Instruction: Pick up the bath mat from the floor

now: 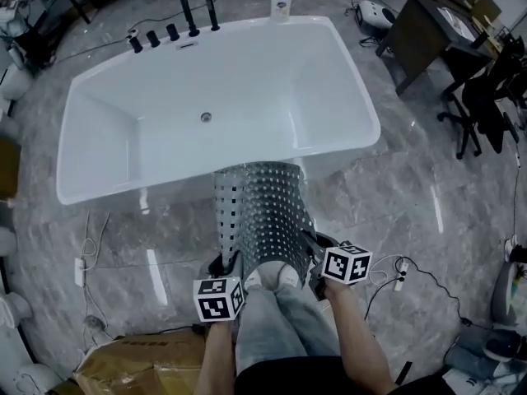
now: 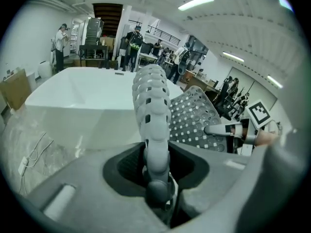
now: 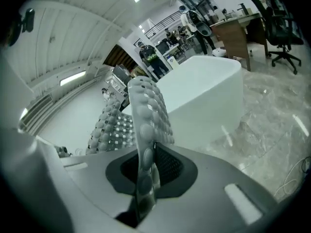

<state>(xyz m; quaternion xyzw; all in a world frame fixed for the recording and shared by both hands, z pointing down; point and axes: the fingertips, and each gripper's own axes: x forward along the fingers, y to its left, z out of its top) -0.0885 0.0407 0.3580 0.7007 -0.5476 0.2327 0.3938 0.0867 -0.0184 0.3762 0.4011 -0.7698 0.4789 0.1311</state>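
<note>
Closest in are the person's legs in blue jeans (image 1: 276,323), and a brown cardboard box (image 1: 140,359) sits on the floor at the left. Just ahead of the knees, the left gripper (image 1: 226,265) and the right gripper (image 1: 312,262) are side by side with a gap between them. Each one has its jaws pinched tight on a near corner of the bath mat (image 1: 262,208), with the thin edge of the mat squeezed between the pads. The mat is grey and bendy. It has rows of round bumps and lots of little square holes. It hangs from the two grippers and curves like a slide, stretching away toward the front of the big white bathtub (image 1: 99,109). I cannot tell if its far end touches the shiny grey floor (image 1: 412,212). Black taps (image 1: 174,25) stand on the far rim of the tub, and a soap pump bottle (image 1: 281,5) stands there too. Far off on the right are a dark desk (image 1: 424,35) and a black office chair (image 1: 486,109).
</note>
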